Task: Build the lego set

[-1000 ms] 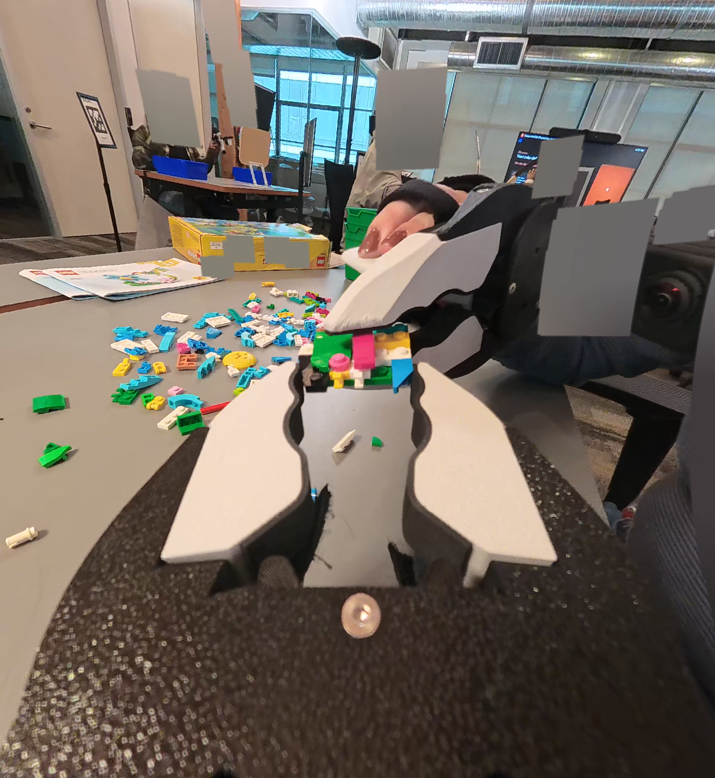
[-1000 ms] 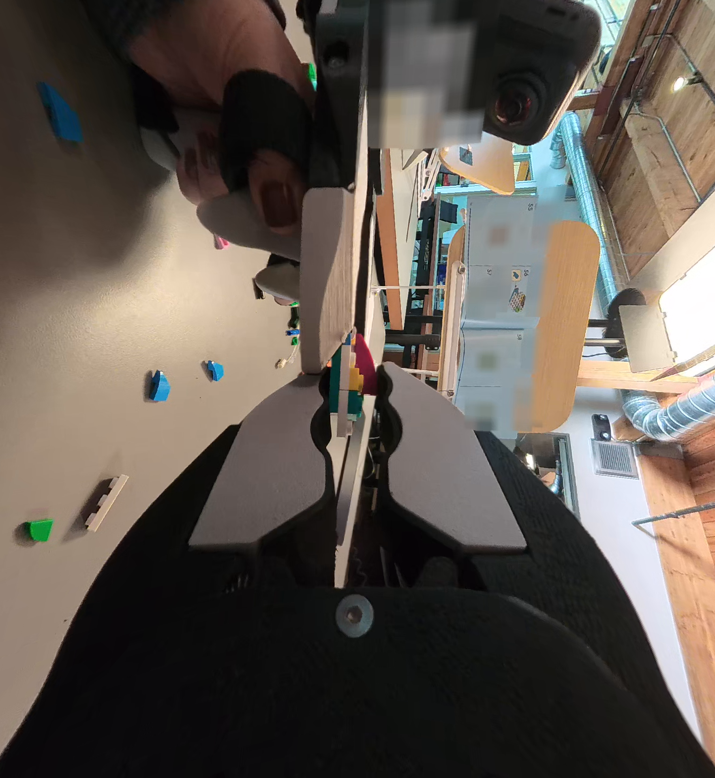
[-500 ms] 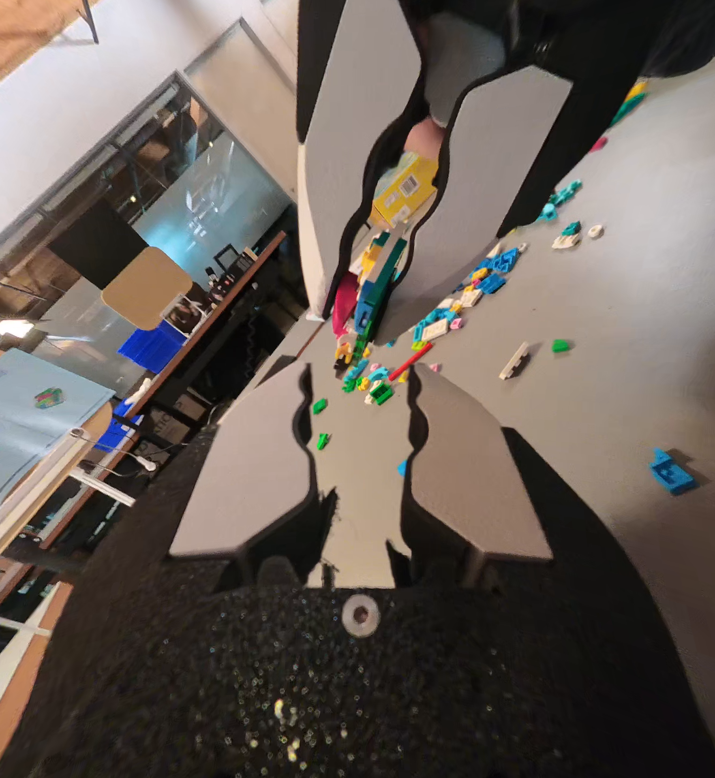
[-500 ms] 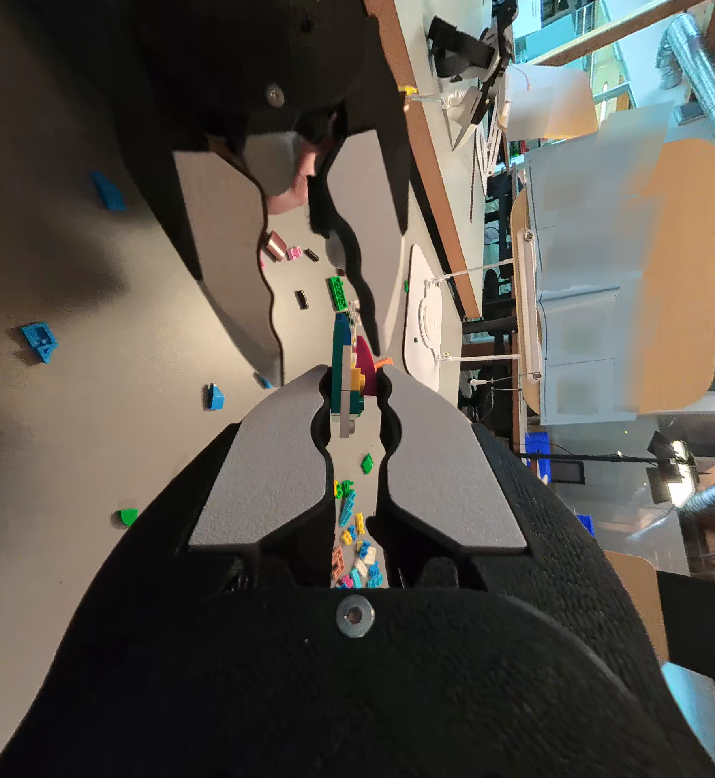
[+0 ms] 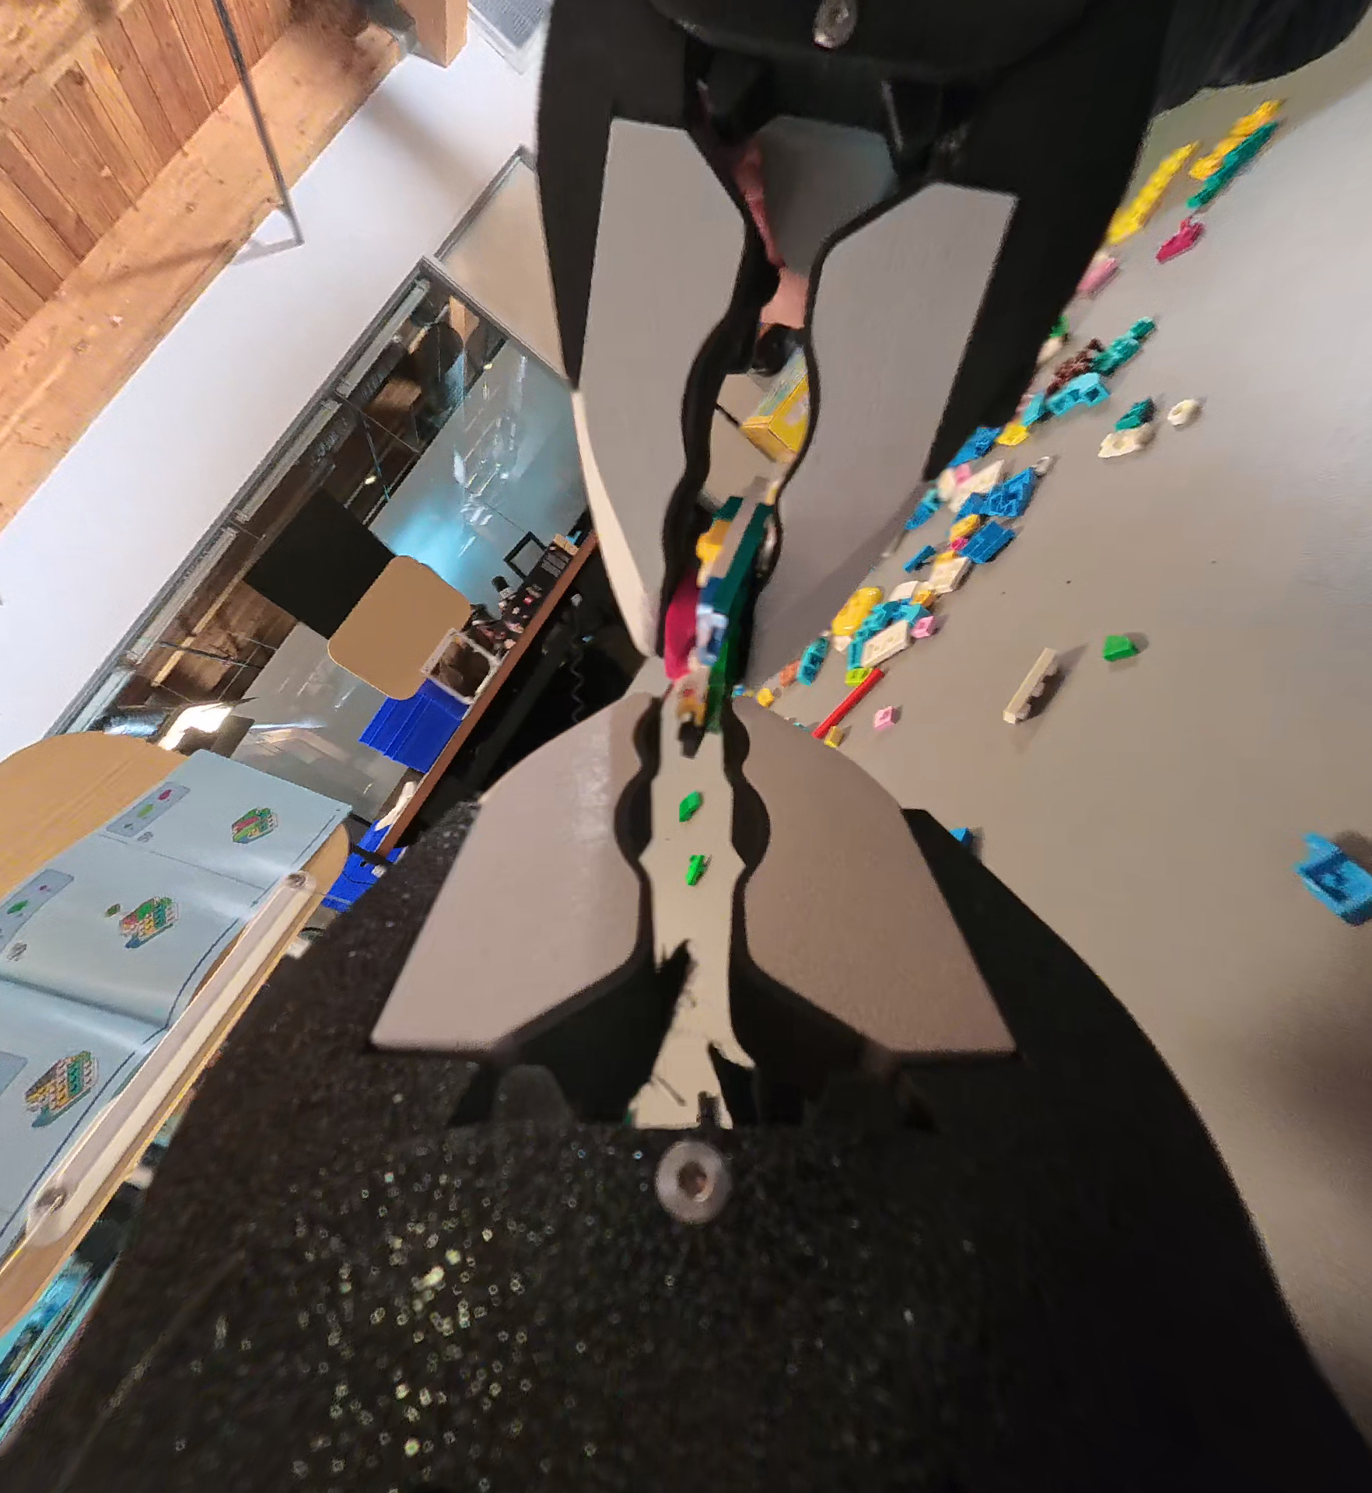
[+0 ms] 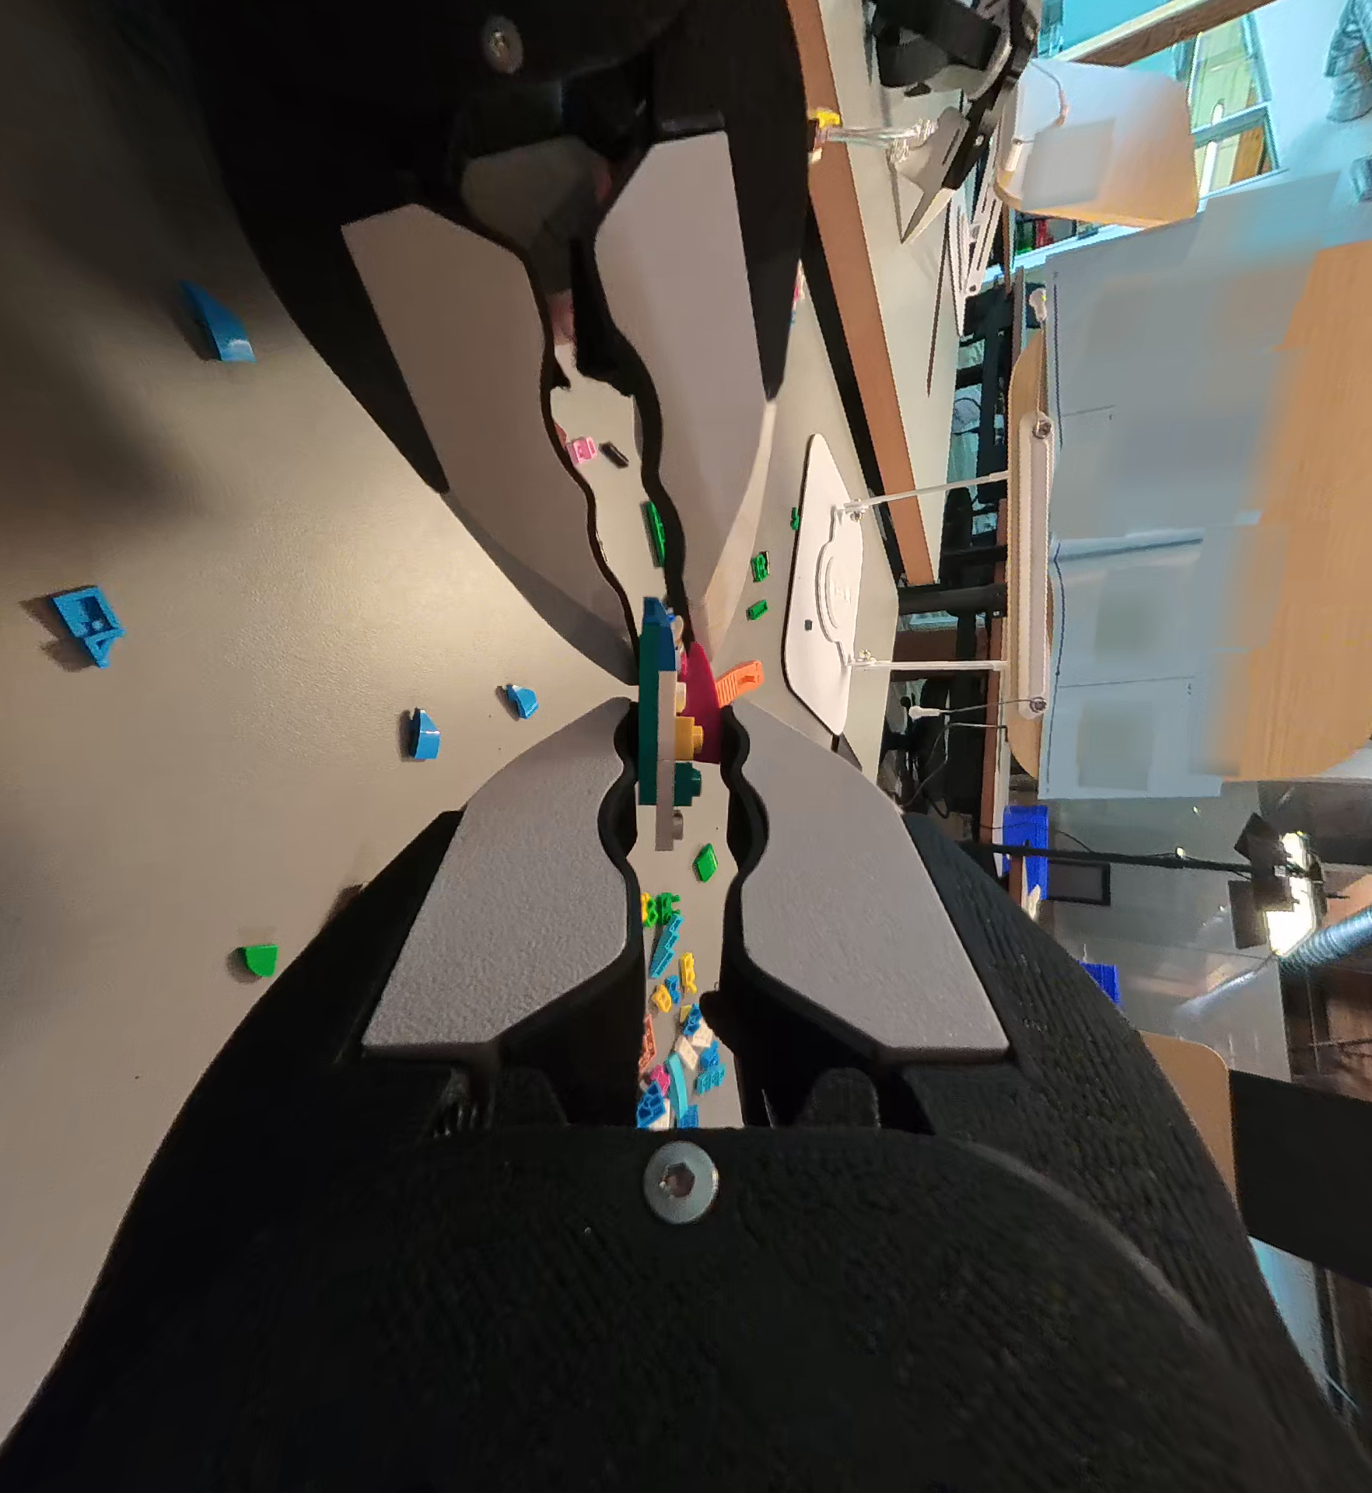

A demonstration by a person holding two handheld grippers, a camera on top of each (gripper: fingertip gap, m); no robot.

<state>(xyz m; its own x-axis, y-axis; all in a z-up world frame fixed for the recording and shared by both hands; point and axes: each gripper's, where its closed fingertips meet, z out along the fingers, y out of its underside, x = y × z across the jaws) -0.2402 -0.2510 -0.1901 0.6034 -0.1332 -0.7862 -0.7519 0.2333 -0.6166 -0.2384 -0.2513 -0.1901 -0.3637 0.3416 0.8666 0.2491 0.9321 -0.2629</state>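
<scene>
The right gripper point(image 6: 679, 727) pinches the lego model point(image 6: 667, 727), a flat stack of green, white, yellow and magenta bricks held edge-on between both fingers, clear of the grey table point(image 6: 182, 525). In the left wrist view the model point(image 5: 711, 614) sits at 12 o'clock from the left gripper point(image 5: 691, 727). Its lower end reaches the fingertip gap. The left fingers stand slightly apart; contact with the model cannot be confirmed.

In the right wrist view the left gripper point(image 6: 658, 614) enters from 12 o'clock, its tips beside the upper end of the model.

Loose bricks point(image 5: 974, 517) lie scattered on the table at 2 o'clock in the left wrist view. A blue brick point(image 5: 1341, 885) lies apart at 3 o'clock. An instruction booklet point(image 5: 85, 929) stands on a holder at 9 o'clock
</scene>
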